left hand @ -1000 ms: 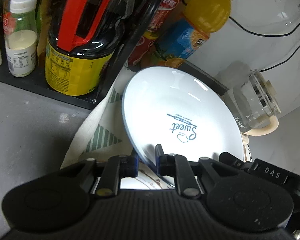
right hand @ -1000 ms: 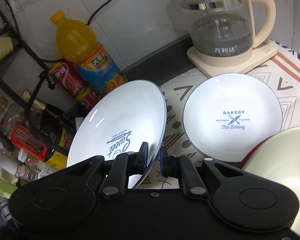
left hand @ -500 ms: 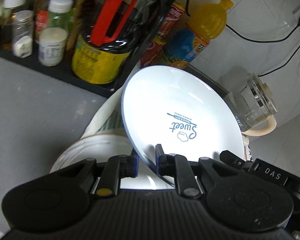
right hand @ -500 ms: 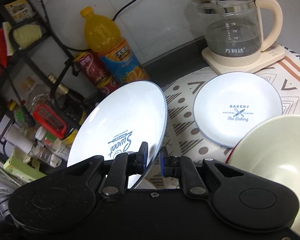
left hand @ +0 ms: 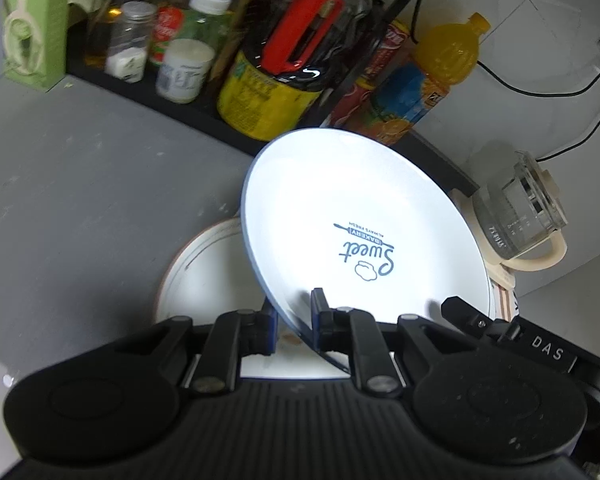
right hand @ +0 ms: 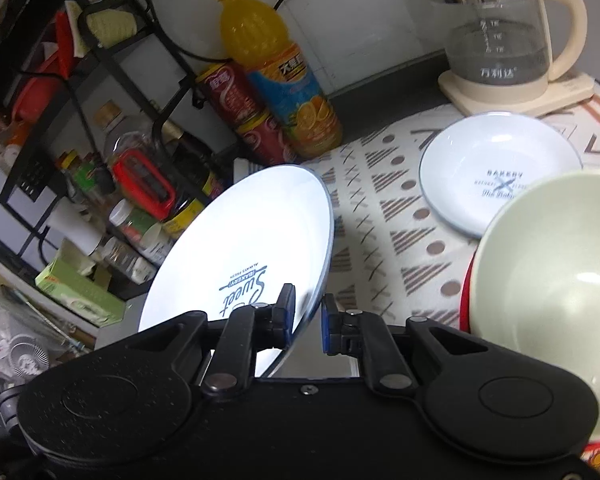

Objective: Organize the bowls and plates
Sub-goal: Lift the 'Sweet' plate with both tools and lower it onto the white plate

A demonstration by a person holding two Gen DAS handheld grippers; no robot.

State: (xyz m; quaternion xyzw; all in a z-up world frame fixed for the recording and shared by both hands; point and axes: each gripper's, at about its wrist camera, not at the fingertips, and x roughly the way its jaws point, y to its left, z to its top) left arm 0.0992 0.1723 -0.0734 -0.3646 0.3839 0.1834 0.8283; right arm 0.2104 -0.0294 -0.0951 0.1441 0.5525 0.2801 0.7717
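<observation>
My left gripper (left hand: pixel 294 322) is shut on the rim of a white "Sweet" plate (left hand: pixel 352 232), held tilted in the air. My right gripper (right hand: pixel 306 320) straddles the same plate (right hand: pixel 244 248) at its rim; its right pad stands slightly off the edge. Below the held plate a white plate with a brown rim (left hand: pixel 208 272) lies on the grey counter. A white "Bakery" plate (right hand: pixel 484 164) lies on the patterned mat. A pale green bowl (right hand: pixel 552 276) with a red outside sits at the right.
A black rack (left hand: pixel 148 80) holds bottles, jars and a red-handled oil jug (left hand: pixel 284 76). An orange juice bottle (right hand: pixel 276 68) and red cans (right hand: pixel 236 100) stand by the wall. A glass kettle (right hand: pixel 504 36) stands at the back right on the patterned mat (right hand: pixel 388 216).
Both grippers have lifted the "Sweet" plate up and back toward the left. The brown-rimmed plate on the counter has come into view beneath it.
</observation>
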